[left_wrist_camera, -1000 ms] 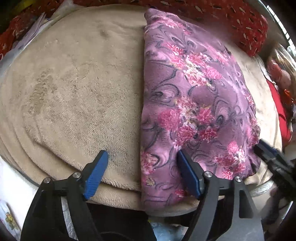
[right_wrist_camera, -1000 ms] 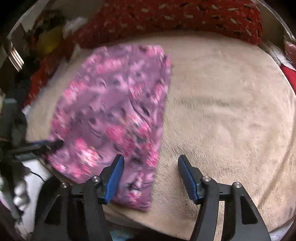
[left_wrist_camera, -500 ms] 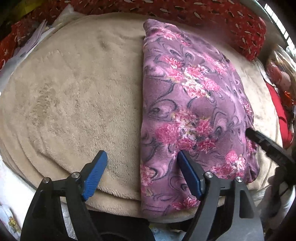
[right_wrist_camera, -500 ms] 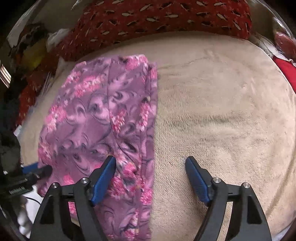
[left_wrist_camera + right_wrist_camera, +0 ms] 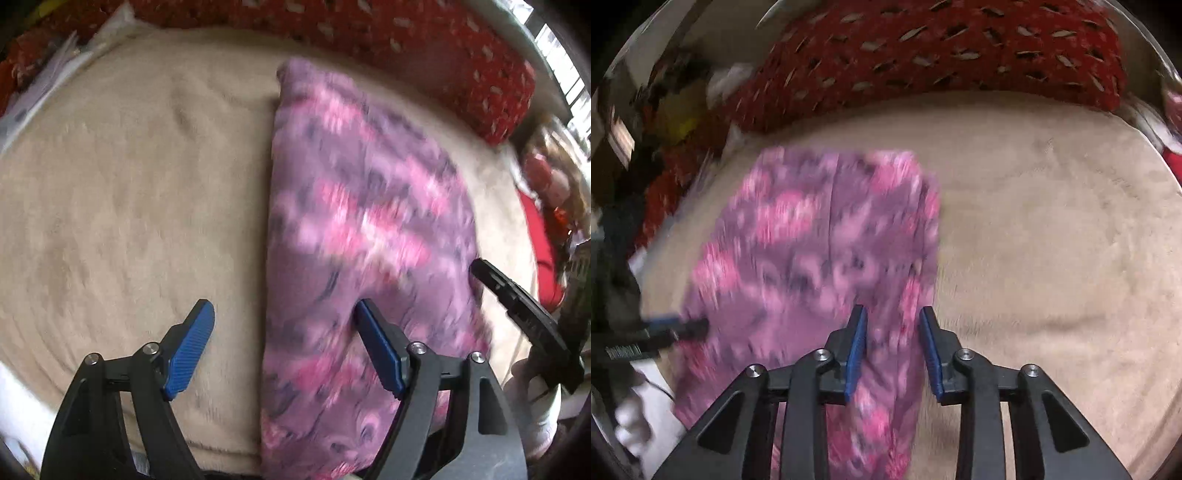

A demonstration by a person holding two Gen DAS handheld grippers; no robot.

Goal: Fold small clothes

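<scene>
A purple garment with pink flowers (image 5: 354, 236) lies folded lengthwise on a beige blanket (image 5: 129, 192). My left gripper (image 5: 282, 321) is open and straddles the garment's left folded edge near its near end. The right gripper shows at the garment's right edge as a black finger (image 5: 517, 302). In the right wrist view my right gripper (image 5: 892, 332) has its jaws partly closed around the garment's (image 5: 812, 251) right edge, with a gap left between pads and cloth. The left gripper's tip (image 5: 676, 326) rests at the garment's left side. Both views are blurred.
A red patterned cushion (image 5: 942, 48) runs along the far edge of the blanket (image 5: 1052, 240). Cluttered items (image 5: 676, 110) lie at the far left, red cloth (image 5: 543, 240) at the right. White bedding (image 5: 646, 387) shows at the near edge.
My right gripper has moved left over the garment's right edge and narrowed its jaws. My left gripper has moved forward slightly and stays open.
</scene>
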